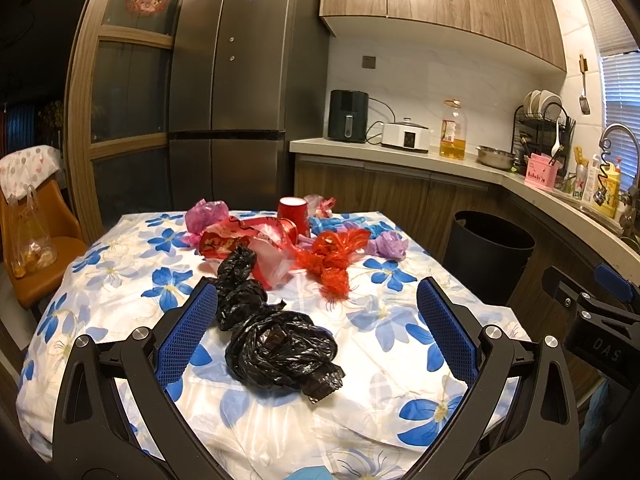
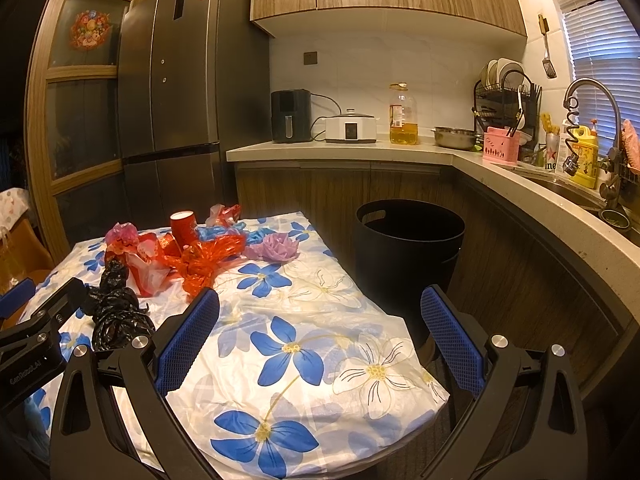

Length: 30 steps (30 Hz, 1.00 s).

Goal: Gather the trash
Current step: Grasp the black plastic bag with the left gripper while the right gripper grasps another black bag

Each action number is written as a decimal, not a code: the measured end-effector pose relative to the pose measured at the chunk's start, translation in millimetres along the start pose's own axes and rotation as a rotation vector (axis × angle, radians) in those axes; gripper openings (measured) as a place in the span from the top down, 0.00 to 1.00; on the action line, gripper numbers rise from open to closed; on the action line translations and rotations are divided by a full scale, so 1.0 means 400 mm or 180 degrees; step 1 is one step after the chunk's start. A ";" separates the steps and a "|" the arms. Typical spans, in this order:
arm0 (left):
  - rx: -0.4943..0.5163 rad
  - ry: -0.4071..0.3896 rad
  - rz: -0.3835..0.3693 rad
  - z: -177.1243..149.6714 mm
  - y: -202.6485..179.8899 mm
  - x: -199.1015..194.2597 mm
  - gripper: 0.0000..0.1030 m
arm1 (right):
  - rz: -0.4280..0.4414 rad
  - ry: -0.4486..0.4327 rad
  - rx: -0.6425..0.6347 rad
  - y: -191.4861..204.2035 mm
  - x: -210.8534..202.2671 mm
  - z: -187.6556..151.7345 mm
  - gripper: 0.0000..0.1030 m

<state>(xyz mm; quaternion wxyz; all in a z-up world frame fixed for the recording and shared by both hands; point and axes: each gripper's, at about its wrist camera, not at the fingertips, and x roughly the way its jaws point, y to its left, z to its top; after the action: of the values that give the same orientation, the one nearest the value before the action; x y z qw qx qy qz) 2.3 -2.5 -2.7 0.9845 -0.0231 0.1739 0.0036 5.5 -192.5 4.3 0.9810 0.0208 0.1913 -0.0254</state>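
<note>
The left gripper (image 1: 316,320) has its fingers wide apart, empty, with the crumpled black bag (image 1: 276,340) on the worktop (image 1: 400,344) between them, probably for grasping. The right gripper (image 2: 320,324) is equally spread, empty; the bin (image 2: 408,248) stands beyond its fingers.

A tall dark steel fridge (image 1: 236,92) stands beside a wood-framed glass door (image 1: 124,80) with a colourful decoration on its top pane. Wood-grain upper cabinets (image 1: 440,4) hang over a pale tiled wall (image 2: 352,64), lit brightly from above. An L-shaped light countertop (image 2: 320,150) over wood-fronted lower cabinets (image 2: 340,188) runs to a sink with a curved faucet (image 2: 600,100), under a window with slatted blinds (image 2: 600,32). At the far left sits an orange chair (image 1: 40,248), perhaps with a cloth draped over its back.
</note>
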 end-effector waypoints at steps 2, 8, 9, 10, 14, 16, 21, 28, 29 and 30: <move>-0.0019 0.0008 0.0006 -0.009 0.000 0.005 0.05 | 0.0010 0.0018 0.0007 0.000 0.011 -0.003 0.05; -0.0127 -0.0017 0.0054 -0.038 0.051 0.028 0.05 | 0.0094 0.0016 0.0027 -0.002 0.034 -0.011 0.05; -0.0147 -0.0029 0.0062 -0.045 0.056 0.033 0.05 | 0.0110 0.0008 0.0022 0.000 0.038 -0.012 0.05; -0.0160 -0.0042 0.0079 -0.052 0.064 0.040 0.05 | 0.0123 0.0007 0.0020 0.001 0.041 -0.012 0.05; -0.0151 0.0028 0.0193 -0.084 0.088 0.091 0.05 | 0.0252 0.0021 -0.0017 0.016 0.064 -0.022 0.05; -0.0201 0.0066 0.0207 -0.095 0.102 0.115 0.05 | 0.0287 0.0011 -0.0032 0.022 0.072 -0.026 0.05; -0.0222 0.0170 0.0264 -0.125 0.107 0.179 0.09 | 0.0358 0.0002 -0.0014 0.028 0.102 -0.034 0.06; -0.0191 0.0511 0.0227 -0.169 0.106 0.252 0.37 | 0.0521 0.0042 -0.0049 0.055 0.151 -0.046 0.13; -0.0181 0.0527 0.0202 -0.174 0.107 0.256 0.45 | 0.0552 0.0058 -0.0053 0.059 0.158 -0.048 0.17; -0.0165 0.0527 0.0186 -0.176 0.107 0.256 0.49 | 0.0576 0.0078 -0.0055 0.065 0.165 -0.050 0.19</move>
<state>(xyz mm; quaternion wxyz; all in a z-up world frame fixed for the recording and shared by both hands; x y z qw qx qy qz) 73.8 37.0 -105.9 0.9653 -0.0437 0.2552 0.0349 60.6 -168.4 -38.2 0.9770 0.0299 0.2008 0.0652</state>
